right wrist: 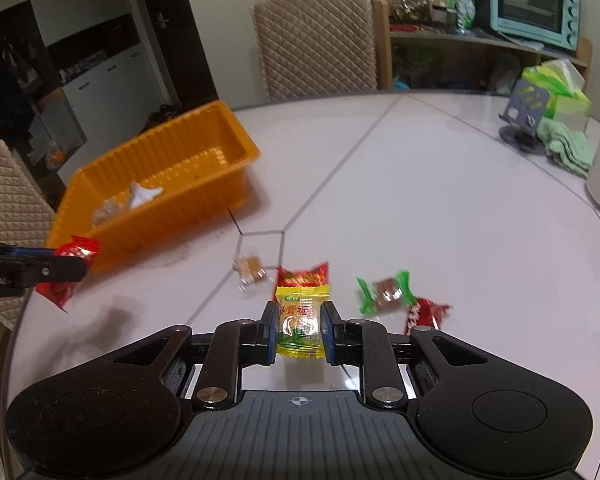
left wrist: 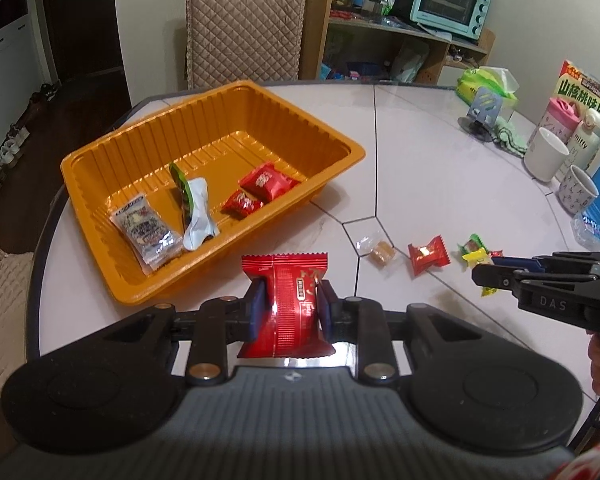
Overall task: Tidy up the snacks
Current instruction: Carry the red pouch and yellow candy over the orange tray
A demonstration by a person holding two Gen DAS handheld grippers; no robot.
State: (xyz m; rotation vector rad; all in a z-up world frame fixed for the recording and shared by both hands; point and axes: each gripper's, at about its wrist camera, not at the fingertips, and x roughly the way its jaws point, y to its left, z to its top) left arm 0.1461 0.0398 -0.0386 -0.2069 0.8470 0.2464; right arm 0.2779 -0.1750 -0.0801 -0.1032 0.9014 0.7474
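My left gripper (left wrist: 290, 308) is shut on a large red snack packet (left wrist: 286, 304) and holds it above the table, just in front of the orange tray (left wrist: 140, 152). The tray holds several snacks: two red packets (left wrist: 260, 190), a green-and-white wrapper (left wrist: 194, 210) and a clear packet (left wrist: 148, 232). My right gripper (right wrist: 299, 328) is shut on a yellow candy (right wrist: 301, 326) above the table. Loose on the table lie a clear-wrapped brown candy (right wrist: 251, 270), a red candy (right wrist: 304, 276), a green-wrapped candy (right wrist: 386, 292) and another red candy (right wrist: 426, 314).
White mugs (left wrist: 546, 154), a pink cup (left wrist: 562, 118), boxes and a tissue pack (left wrist: 486, 84) stand along the table's right side. A phone stand (right wrist: 524, 112) and green cloth (right wrist: 568, 148) sit at the far right. A padded chair (left wrist: 242, 24) stands behind the table.
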